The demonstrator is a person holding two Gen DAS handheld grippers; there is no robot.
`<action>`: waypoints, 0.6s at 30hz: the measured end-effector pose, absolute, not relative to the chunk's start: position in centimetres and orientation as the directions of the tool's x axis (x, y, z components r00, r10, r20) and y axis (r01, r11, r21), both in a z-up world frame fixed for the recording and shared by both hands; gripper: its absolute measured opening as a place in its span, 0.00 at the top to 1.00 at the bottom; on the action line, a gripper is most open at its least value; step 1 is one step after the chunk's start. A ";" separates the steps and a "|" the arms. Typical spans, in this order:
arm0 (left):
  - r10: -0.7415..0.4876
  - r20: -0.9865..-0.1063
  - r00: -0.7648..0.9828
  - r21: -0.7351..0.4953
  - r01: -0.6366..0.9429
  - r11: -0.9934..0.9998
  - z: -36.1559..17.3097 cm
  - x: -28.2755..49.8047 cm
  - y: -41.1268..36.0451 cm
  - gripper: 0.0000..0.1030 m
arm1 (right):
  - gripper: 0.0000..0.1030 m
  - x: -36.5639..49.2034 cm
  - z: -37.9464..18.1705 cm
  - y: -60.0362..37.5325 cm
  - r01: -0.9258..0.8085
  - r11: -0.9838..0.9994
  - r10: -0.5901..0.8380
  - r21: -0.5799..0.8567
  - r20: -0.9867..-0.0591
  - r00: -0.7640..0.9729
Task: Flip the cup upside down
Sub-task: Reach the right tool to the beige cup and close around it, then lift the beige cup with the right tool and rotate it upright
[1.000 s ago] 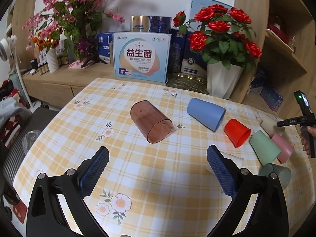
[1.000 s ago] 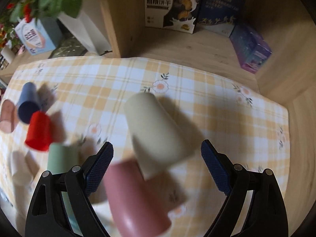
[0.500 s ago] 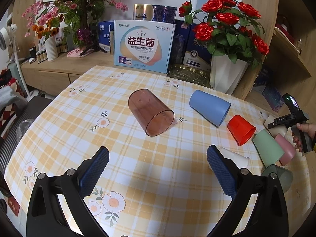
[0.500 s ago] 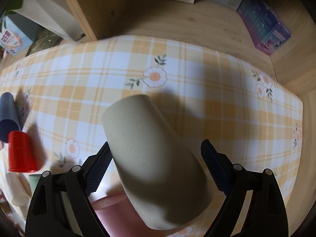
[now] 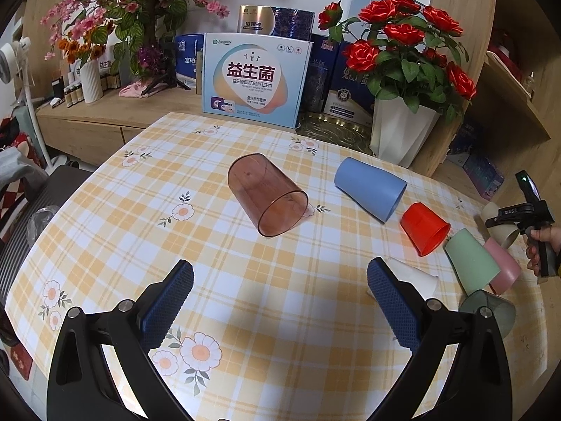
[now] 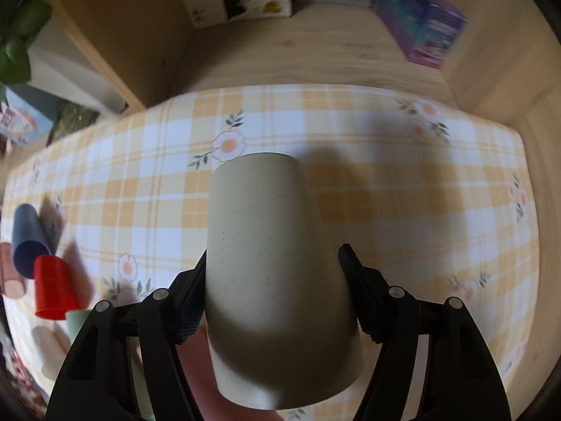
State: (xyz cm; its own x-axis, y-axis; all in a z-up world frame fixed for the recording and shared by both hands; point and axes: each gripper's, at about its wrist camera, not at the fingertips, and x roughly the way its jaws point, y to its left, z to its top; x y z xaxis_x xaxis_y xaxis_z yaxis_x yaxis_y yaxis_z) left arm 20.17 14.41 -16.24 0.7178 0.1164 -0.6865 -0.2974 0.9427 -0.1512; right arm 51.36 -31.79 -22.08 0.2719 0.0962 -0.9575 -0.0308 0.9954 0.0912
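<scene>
Right wrist view: the right gripper point(image 6: 275, 293) has its two blue-padded fingers point(image 6: 191, 310) closed against opposite sides of one speckled beige cup point(image 6: 277, 273), whose closed base points away from the camera toward the far table edge and whose wider rim end faces the camera. The cup is held over the checked tablecloth point(image 6: 403, 189); whether it touches the cloth cannot be told. A pink cup point(image 6: 196, 368) lies partly hidden just beneath it. Left wrist view: the left gripper point(image 5: 280, 301) hangs over the cloth with its two fingers spread wide and nothing between them. Eight cups can be counted in this view. Seven lie on their sides: one translucent brown cup point(image 5: 268, 194) near the middle, one blue cup point(image 5: 370, 187), one red cup point(image 5: 424, 228), one pale green cup point(image 5: 471, 259), the pink cup, one white cup point(image 5: 415, 273) just beyond the right finger of the left gripper, and one grey-green cup point(image 5: 491, 308) at the near right edge. The eighth, the beige cup, shows at the far right in the grip of the right gripper. Beyond the table stand one white vase of red roses point(image 5: 403, 129), one large printed box point(image 5: 256, 80) and one pink flower arrangement point(image 5: 115, 10).
</scene>
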 end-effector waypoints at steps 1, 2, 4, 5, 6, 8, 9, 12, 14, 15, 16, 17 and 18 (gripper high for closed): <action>0.110 -0.686 0.719 -0.154 -0.292 0.944 -16.2 20.0 14.3 0.06 | 0.35 50.9 -21.7 -32.4 -0.020 0.995 0.104 0.102 -0.953 0.283; 0.106 -0.685 0.721 -0.156 -0.287 0.945 -16.1 20.0 14.2 0.06 | 0.35 49.9 -20.8 -32.7 -0.009 0.992 0.121 0.124 -0.946 0.302; 0.099 -0.682 0.724 -0.155 -0.276 0.949 -15.8 19.7 13.9 0.06 | 0.35 48.4 -19.7 -32.7 -0.001 0.989 0.139 0.147 -0.933 0.331; 0.095 -0.683 0.724 -0.151 -0.267 0.952 -15.7 19.5 13.8 0.06 | 0.35 47.2 -18.7 -32.7 -0.002 0.987 0.150 0.159 -0.926 0.346; 0.091 -0.684 0.724 -0.147 -0.260 0.954 -15.6 19.2 13.7 0.06 | 0.35 46.1 -18.1 -32.6 -0.002 0.986 0.157 0.168 -0.921 0.357; 0.088 -0.683 0.725 -0.139 -0.247 0.959 -15.2 18.6 13.5 0.06 | 0.35 44.1 -16.6 -32.1 -0.009 0.984 0.169 0.179 -0.910 0.378; 0.086 -0.681 0.727 -0.136 -0.241 0.961 -15.1 18.3 13.5 0.06 | 0.35 42.8 -15.8 -31.6 -0.016 0.982 0.179 0.188 -0.903 0.390; 0.086 -0.676 0.732 -0.133 -0.235 0.963 -14.6 17.1 13.5 0.06 | 0.35 39.0 -13.4 -29.7 -0.049 0.975 0.219 0.219 -0.882 0.416; 0.083 -0.674 0.734 -0.136 -0.234 0.963 -14.4 16.2 13.7 0.06 | 0.35 36.2 -12.0 -28.2 -0.084 0.969 0.247 0.234 -0.870 0.427; 0.081 -0.673 0.735 -0.138 -0.233 0.963 -14.3 15.7 13.8 0.06 | 0.35 34.9 -11.4 -27.4 -0.101 0.966 0.259 0.239 -0.866 0.428; 0.080 -0.673 0.735 -0.138 -0.232 0.963 -14.2 15.2 13.9 0.06 | 0.35 33.8 -11.2 -26.6 -0.119 0.963 0.271 0.244 -0.864 0.425; 0.080 -0.674 0.734 -0.137 -0.231 0.963 -14.2 14.9 13.9 0.06 | 0.35 32.4 -11.0 -25.5 -0.138 0.958 0.288 0.253 -0.862 0.418; 0.080 -0.676 0.733 -0.135 -0.230 0.964 -14.1 14.4 14.0 0.06 | 0.35 31.2 -11.0 -24.5 -0.151 0.952 0.304 0.265 -0.862 0.406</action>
State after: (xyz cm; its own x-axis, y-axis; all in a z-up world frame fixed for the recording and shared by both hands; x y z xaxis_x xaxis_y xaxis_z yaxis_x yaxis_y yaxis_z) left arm 14.39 14.03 -14.13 0.7327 0.0800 -0.6758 -0.2300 0.9637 -0.1352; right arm 31.16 -24.51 -11.04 0.4062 0.3041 -0.8617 -0.1514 0.9524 0.2647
